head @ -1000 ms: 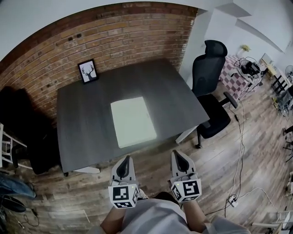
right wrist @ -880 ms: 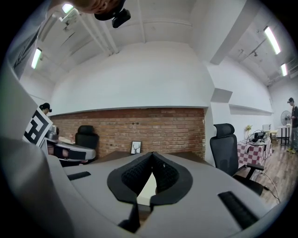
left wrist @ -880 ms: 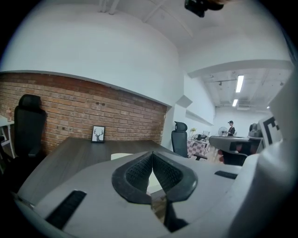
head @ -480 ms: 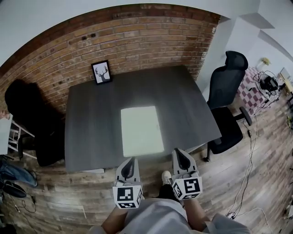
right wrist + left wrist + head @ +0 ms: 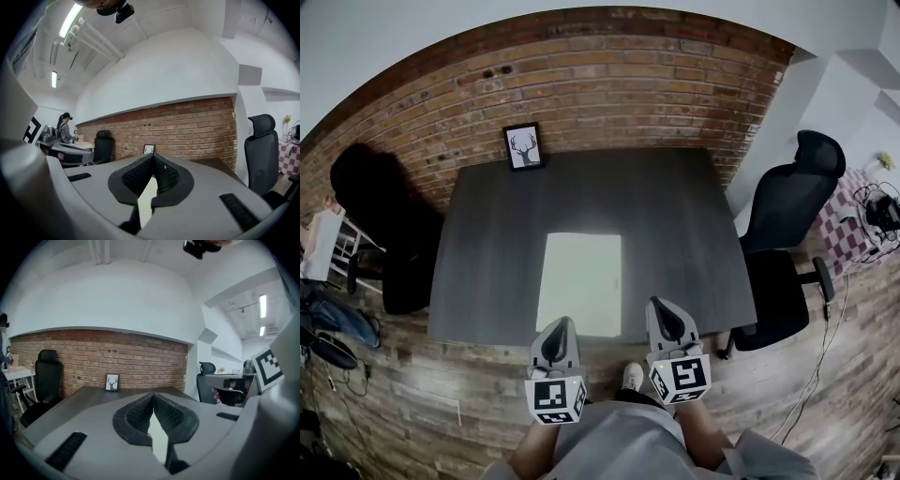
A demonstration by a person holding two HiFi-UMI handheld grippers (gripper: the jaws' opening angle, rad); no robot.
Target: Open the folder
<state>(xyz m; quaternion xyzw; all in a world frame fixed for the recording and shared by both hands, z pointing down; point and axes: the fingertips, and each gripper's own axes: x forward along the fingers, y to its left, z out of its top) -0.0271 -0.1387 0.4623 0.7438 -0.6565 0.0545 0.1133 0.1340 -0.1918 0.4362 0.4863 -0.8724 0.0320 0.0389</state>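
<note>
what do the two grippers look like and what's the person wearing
Left gripper and right gripper match: light grey bodies tapering to black ribbed pads, each with a white cube of black square markers at the back. The person wears a light grey top.

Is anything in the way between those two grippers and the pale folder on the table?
Nothing visible. The folder lies on the table, just beyond the left gripper and right gripper; the framed picture stands behind it by the wall.
</note>
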